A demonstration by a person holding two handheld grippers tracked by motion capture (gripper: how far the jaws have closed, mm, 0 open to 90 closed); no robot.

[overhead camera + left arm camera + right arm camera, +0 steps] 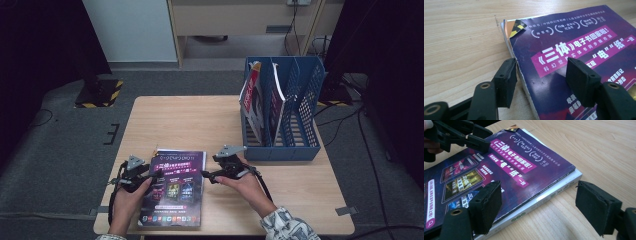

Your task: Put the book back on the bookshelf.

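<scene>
Black pads of our left gripper (540, 80) straddle the near-left edge of the purple magazine (173, 187), jaws apart, not clamping; our right gripper (544, 206) gapes wide over its right edge, nothing pinched. We judge this the grasp step: magazine lies flat on the wooden table (200, 120), near edge, blue file rack (285, 110) well apart. Next: close on both edges, lift level.

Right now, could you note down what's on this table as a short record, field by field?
surface: light wooden table
thing in hand: purple glossy-covered magazine, flat, atop a white book
left gripper: jaws astride the magazine's left edge, not pressing
right gripper: open, at the magazine's right edge
storage: blue plastic file rack, far right, two magazines standing inside
</scene>
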